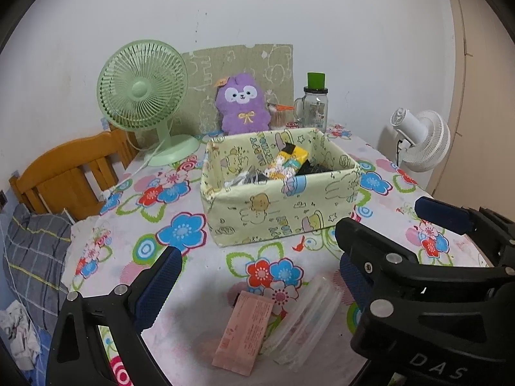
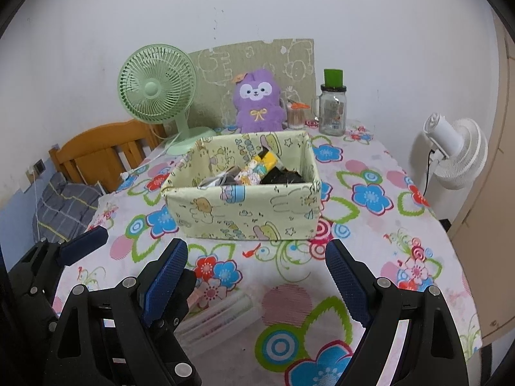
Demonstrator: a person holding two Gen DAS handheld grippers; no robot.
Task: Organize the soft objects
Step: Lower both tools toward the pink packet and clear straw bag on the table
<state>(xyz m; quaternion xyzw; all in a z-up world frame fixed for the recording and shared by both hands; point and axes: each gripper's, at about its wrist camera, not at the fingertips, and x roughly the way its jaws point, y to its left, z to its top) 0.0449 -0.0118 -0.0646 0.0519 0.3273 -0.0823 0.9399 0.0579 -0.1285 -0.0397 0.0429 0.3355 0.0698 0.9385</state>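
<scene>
Flowered cloth in blue, red and green covers the counter (image 2: 370,193), and a pale yellow fabric box (image 1: 276,215) printed with cartoon animals sits near its middle. Inside the box lie a yellow patterned packet (image 1: 288,160) and some dark items I cannot make out. Nearer the edge, a pink packet (image 1: 244,331) lies flat, touching a clear plastic pouch (image 1: 305,318) on its right. The left gripper (image 1: 257,286) hangs above these two with its blue-padded fingers (image 1: 159,286) spread wide and nothing between them; the pink packet and the pouch sit in the gap below, untouched. The right gripper (image 2: 257,283) is just beside it, its fingers (image 2: 346,280) also held far apart and empty, pointing toward the box over bare cloth. At the back of the counter stand a green desk fan (image 1: 143,96), a purple plush toy (image 1: 243,104) leaning against a patterned board (image 1: 276,61), a small cup of cotton swabs (image 1: 278,115) and a glass jar with a green lid (image 1: 315,103). A white fan (image 1: 421,138) stands off the right side, and a wooden chair (image 1: 64,173) sits at the left.
</scene>
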